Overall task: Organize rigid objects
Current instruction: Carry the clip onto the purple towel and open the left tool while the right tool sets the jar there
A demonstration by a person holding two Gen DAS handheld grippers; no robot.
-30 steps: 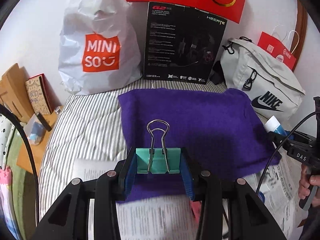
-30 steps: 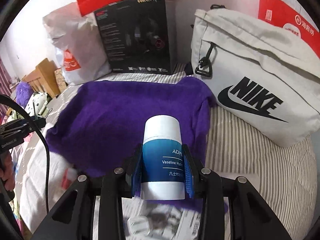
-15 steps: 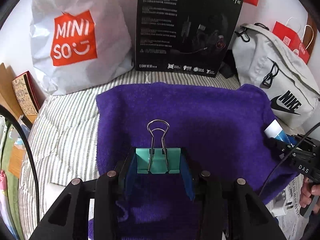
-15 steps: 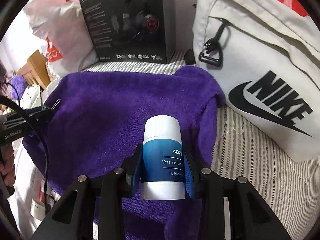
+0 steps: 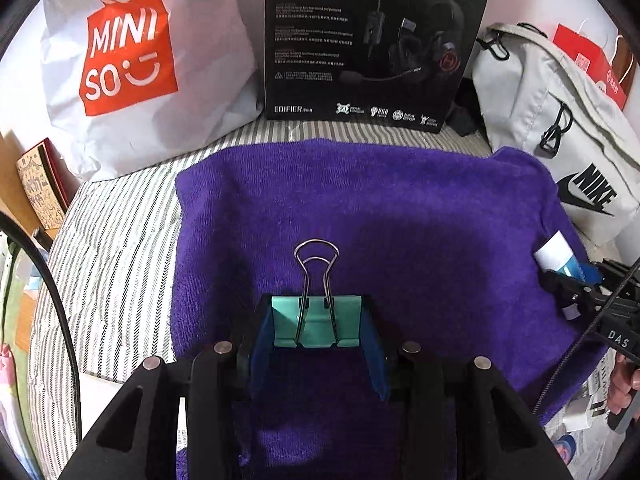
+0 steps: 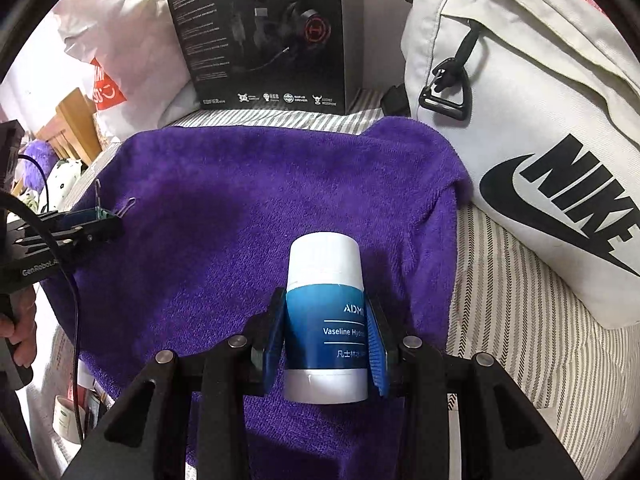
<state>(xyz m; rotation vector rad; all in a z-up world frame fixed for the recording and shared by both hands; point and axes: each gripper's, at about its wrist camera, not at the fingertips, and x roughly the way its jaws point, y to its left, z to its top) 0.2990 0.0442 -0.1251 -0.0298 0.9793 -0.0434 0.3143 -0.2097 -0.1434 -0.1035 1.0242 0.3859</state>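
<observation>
- The left claw [image 5: 316,322] pinches a teal binder clip [image 5: 316,320] by its two side faces; the clip's wire handles [image 5: 316,264] stick out forward beyond the fingertips.
- Directly under and ahead of the left claw lies a purple towel [image 5: 400,216], spread on a striped bed cover [image 5: 120,248].
- The right claw [image 6: 326,328] pinches a blue-and-white lotion bottle [image 6: 326,312] around its blue label, white cap pointing away from the claw.
- The same towel [image 6: 240,208] lies beneath and in front of the right claw; whether the bottle touches it cannot be told.
- Seen from the left claw, the bottle [image 5: 558,254] sits far to the right over the towel's edge; seen from the right claw, the clip [image 6: 102,212] sits far to the left.
- Beyond the towel from both claws stand a white shopping bag [image 5: 140,60], a black headset box [image 5: 372,40] and a white sling bag [image 6: 520,120], the last just right of the right claw.
- A hand [image 6: 20,326] grips the left tool's handle.
</observation>
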